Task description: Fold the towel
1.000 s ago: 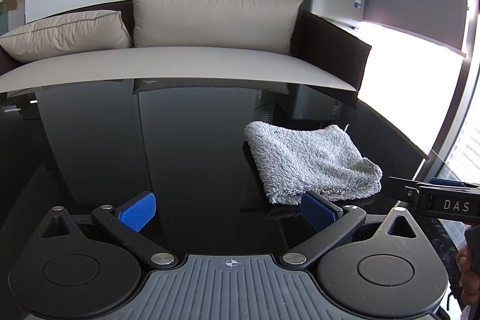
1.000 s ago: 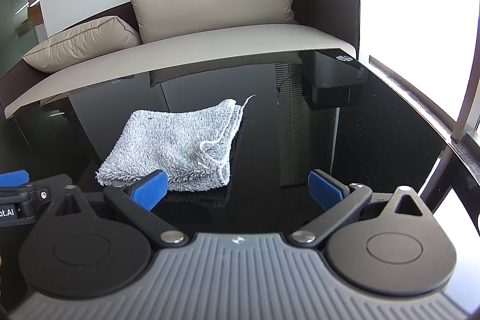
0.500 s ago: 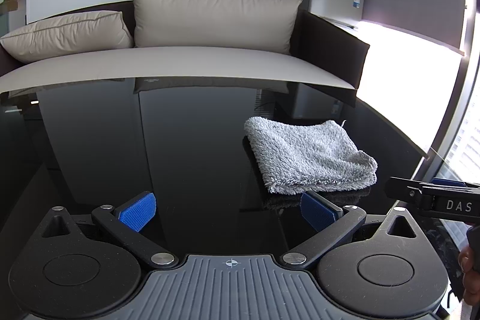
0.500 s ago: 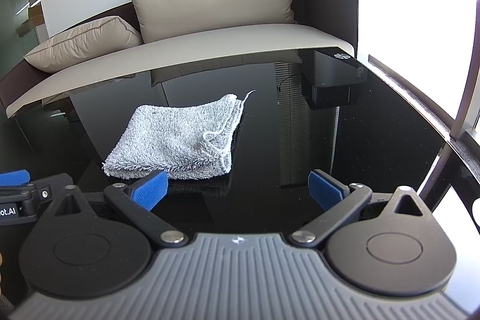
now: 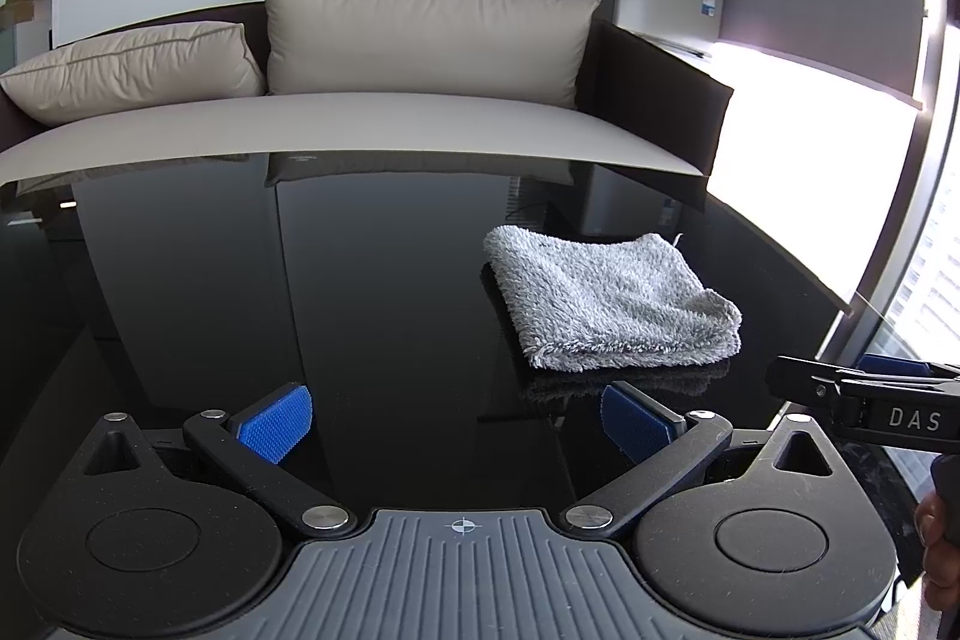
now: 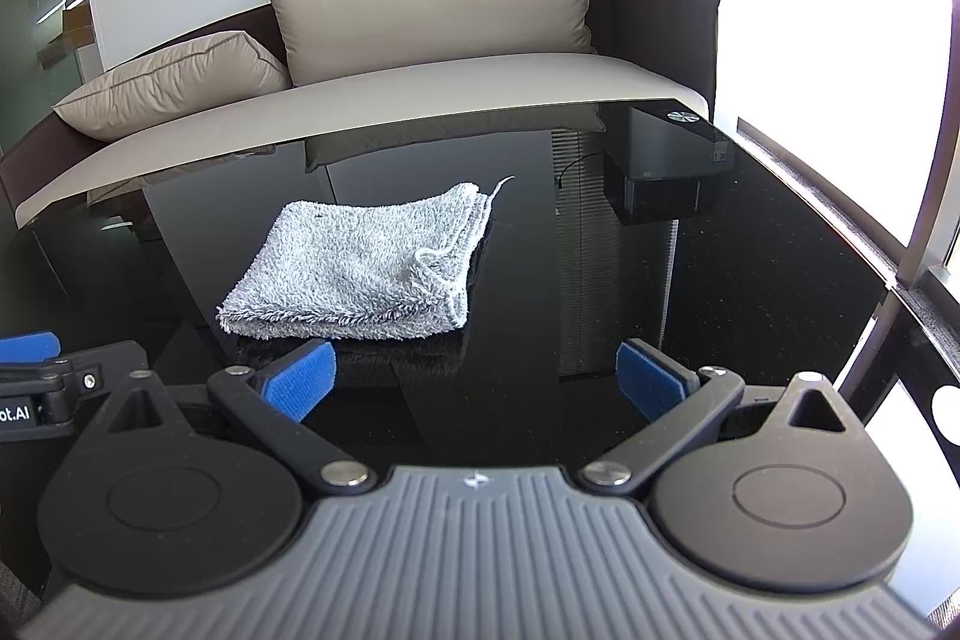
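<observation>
Left wrist view: left gripper (image 5: 455, 424) is backing away from the towel (image 5: 612, 307). A second ago the near fringe of the towel was sitting right at the right blue pad (image 5: 633, 423); now a strip of black glass table (image 5: 372, 292) is showing between them. Right wrist view is showing the same thing: right gripper (image 6: 480, 381) is pulling back too, and the towel is sitting further ahead of its left blue pad (image 6: 300, 381) than before, no longer overlapping it.

Both grippers are holding their jaws wide apart with nothing between the pads, same as in the earlier frames.

The towel is lying folded flat on the table, in the same shape as a second ago, a grey fluffy rectangle with stacked edges showing and a loose thread sticking out at the far corner. It is lying ahead and to the right of the left gripper, ahead and to the left of the right gripper, clear of both.

The right gripper is showing at the right edge of the left wrist view, just beside the left one, with part of a hand (image 5: 939, 550) behind it. A beige sofa (image 5: 384, 124) is standing beyond the table's far edge.
</observation>
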### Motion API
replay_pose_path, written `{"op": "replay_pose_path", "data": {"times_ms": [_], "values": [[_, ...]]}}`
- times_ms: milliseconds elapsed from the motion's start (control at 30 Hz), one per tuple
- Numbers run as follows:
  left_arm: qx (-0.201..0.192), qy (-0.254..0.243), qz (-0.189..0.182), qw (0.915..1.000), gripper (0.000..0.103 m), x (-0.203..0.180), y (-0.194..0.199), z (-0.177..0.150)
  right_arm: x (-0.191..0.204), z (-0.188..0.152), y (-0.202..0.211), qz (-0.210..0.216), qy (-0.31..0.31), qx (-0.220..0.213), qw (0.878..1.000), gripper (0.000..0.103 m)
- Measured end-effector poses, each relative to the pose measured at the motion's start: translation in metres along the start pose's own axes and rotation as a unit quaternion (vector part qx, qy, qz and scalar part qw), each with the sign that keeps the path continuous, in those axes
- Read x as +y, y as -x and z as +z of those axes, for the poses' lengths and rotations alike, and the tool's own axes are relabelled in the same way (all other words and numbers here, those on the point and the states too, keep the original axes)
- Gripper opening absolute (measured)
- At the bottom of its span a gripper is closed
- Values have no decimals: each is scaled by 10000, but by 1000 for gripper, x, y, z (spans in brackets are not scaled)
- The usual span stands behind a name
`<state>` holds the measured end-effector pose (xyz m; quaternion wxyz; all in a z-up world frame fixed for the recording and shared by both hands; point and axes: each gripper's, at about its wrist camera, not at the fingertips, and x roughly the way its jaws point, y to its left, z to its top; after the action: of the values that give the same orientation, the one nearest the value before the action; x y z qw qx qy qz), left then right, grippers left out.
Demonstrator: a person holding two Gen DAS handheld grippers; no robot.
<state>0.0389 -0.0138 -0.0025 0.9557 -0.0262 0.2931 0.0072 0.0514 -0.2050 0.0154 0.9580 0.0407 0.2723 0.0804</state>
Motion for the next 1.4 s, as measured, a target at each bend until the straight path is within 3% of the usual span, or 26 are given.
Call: {"op": "replay_pose_path", "data": {"times_ms": [1400], "values": [[-14,-52,-55,10000,102,1,22,-14,1,-14,26,48,68,-41,10000,102]]}}
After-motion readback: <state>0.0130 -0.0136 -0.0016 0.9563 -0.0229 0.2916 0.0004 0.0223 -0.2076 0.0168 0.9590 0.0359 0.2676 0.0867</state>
